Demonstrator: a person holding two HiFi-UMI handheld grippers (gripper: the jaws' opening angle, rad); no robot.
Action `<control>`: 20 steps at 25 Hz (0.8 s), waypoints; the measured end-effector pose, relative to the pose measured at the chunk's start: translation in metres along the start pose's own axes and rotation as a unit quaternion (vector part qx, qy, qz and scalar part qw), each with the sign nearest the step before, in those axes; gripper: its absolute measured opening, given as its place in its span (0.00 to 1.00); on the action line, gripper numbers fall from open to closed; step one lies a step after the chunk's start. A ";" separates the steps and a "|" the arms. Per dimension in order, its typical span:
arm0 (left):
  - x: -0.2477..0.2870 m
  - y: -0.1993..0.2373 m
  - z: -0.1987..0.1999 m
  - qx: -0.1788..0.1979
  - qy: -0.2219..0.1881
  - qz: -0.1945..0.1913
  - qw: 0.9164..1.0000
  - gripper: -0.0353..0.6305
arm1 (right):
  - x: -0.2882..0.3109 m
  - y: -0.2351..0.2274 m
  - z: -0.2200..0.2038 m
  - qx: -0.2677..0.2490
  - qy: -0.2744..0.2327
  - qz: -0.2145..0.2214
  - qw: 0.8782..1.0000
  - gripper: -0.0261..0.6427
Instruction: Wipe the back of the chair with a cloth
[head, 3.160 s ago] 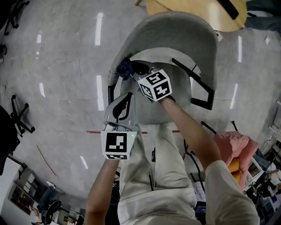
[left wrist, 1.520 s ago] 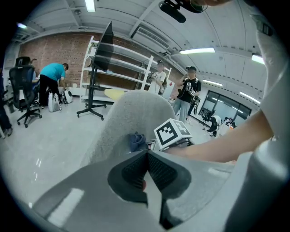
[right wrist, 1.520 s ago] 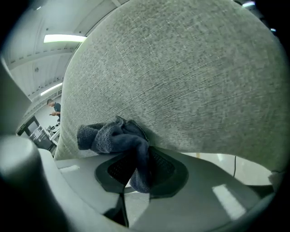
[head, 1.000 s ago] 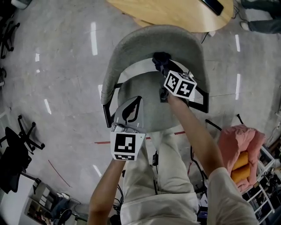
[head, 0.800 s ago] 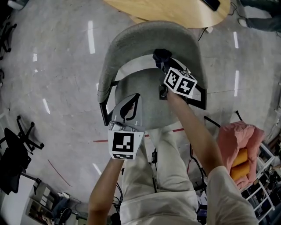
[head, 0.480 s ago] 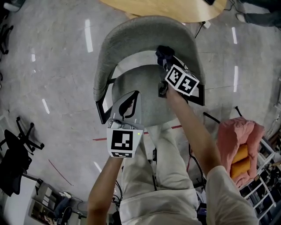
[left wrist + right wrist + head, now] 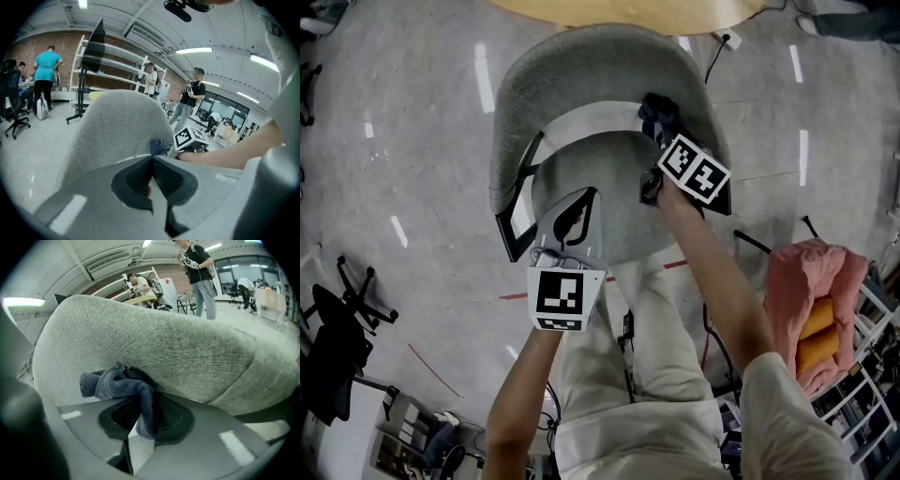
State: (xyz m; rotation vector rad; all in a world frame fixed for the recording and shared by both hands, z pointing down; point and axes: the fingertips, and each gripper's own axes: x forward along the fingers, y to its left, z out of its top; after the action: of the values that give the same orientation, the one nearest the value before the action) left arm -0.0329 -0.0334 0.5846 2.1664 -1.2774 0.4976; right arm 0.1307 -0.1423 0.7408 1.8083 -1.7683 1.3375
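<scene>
The cloth is pressing against the chair back, on its inner face at upper centre-right of the head view, with the right claw pinching it. The left claw is idling, closed and empty. Wiping is apparently proceeding; how much is done isn't showing.

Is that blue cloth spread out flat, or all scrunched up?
Scrunched up: the cloth is a crumpled wad clamped in the right gripper, pressed against the chair back.
</scene>
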 end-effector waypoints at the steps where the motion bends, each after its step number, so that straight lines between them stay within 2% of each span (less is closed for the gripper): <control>1: 0.000 0.000 0.000 0.001 0.001 -0.001 1.000 0.05 | -0.001 -0.004 -0.001 0.007 -0.001 -0.006 1.000 0.19; 15: 0.003 -0.026 -0.005 0.014 0.004 -0.021 1.000 0.05 | -0.037 -0.062 -0.015 0.123 -0.034 -0.083 0.988 0.19; 20: 0.001 -0.033 -0.006 0.019 0.005 -0.026 0.999 0.05 | -0.050 -0.074 -0.027 0.132 -0.033 -0.096 0.986 0.19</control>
State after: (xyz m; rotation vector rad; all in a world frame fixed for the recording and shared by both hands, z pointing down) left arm -0.0037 -0.0172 0.5805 2.2197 -1.2122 0.5131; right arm 0.1954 -0.0749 0.7463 2.1234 -1.4576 1.5040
